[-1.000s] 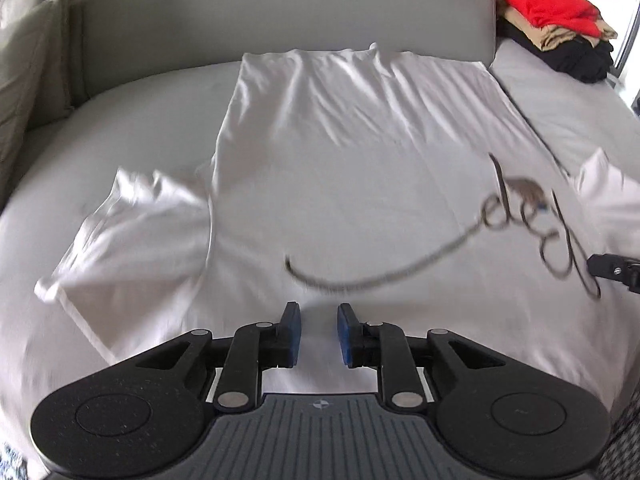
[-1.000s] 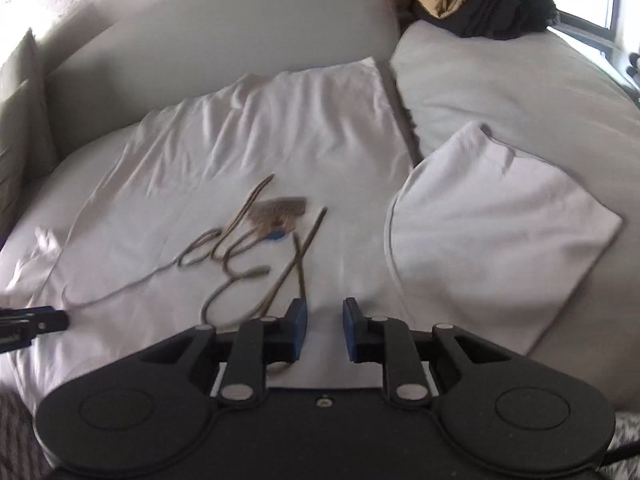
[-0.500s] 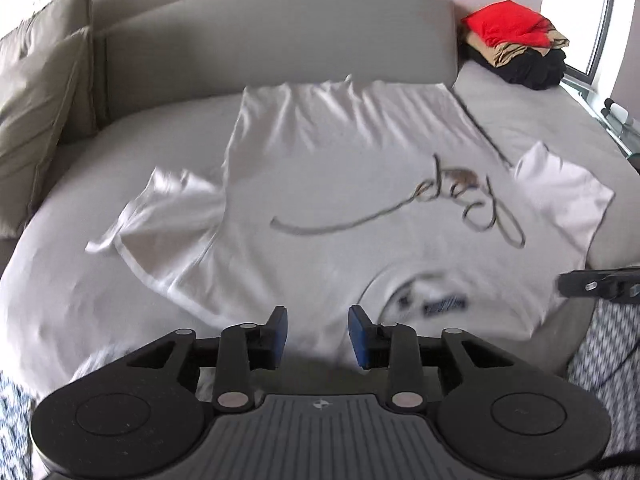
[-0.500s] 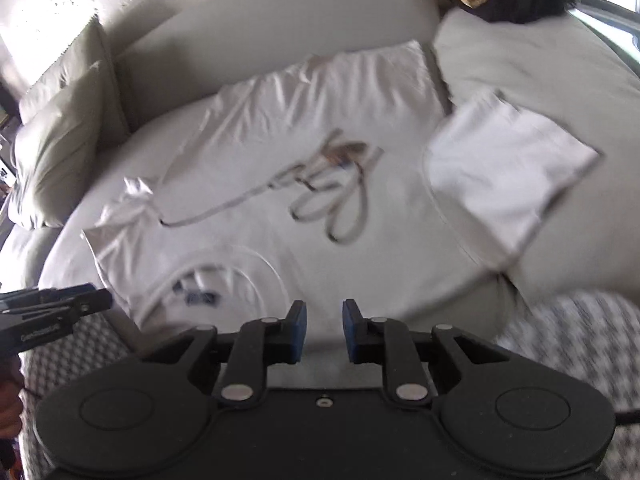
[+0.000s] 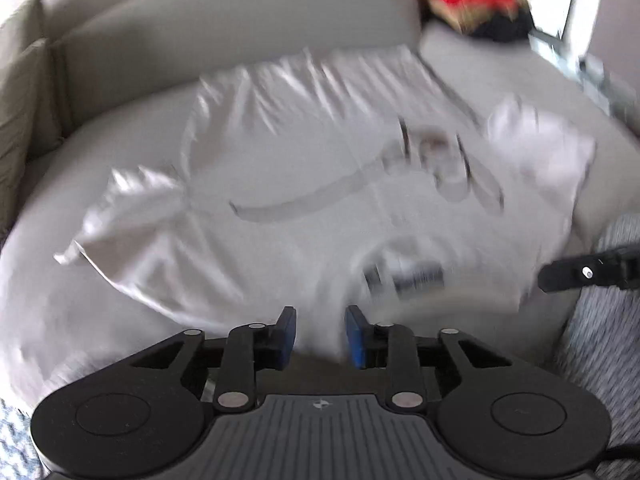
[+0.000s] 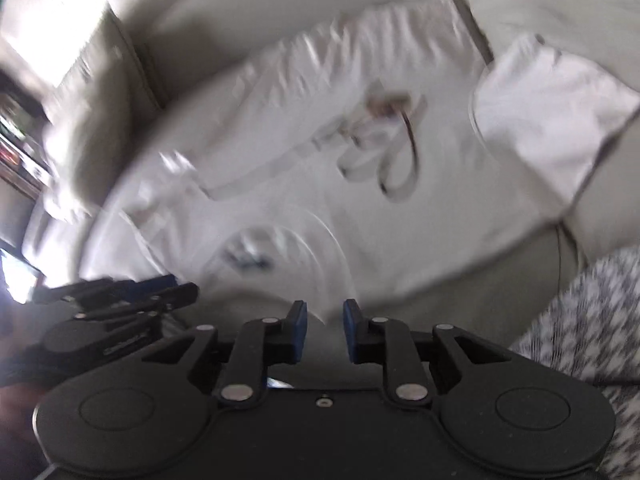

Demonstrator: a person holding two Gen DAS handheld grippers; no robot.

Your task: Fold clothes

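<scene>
both grippers, left gripper point(image 5: 319, 334) and right gripper point(image 6: 325, 330), are hanging released and holding nothing, just off the collar end of the white t-shirt point(image 5: 320, 184) that's lying spread across the grey sofa point(image 5: 240, 20)

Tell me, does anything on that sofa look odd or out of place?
Yes. A thin brown cord lies looped and tangled on the white T-shirt, which is spread flat on the grey sofa for folding. It would be caught inside a fold. Both views are blurred, so what the cord is stays unclear.

Home living room, grey sofa point(image 5: 240, 28) with cushions point(image 5: 20, 92), stacked clothes point(image 5: 476, 4), patterned rug point(image 6: 592, 312)
</scene>
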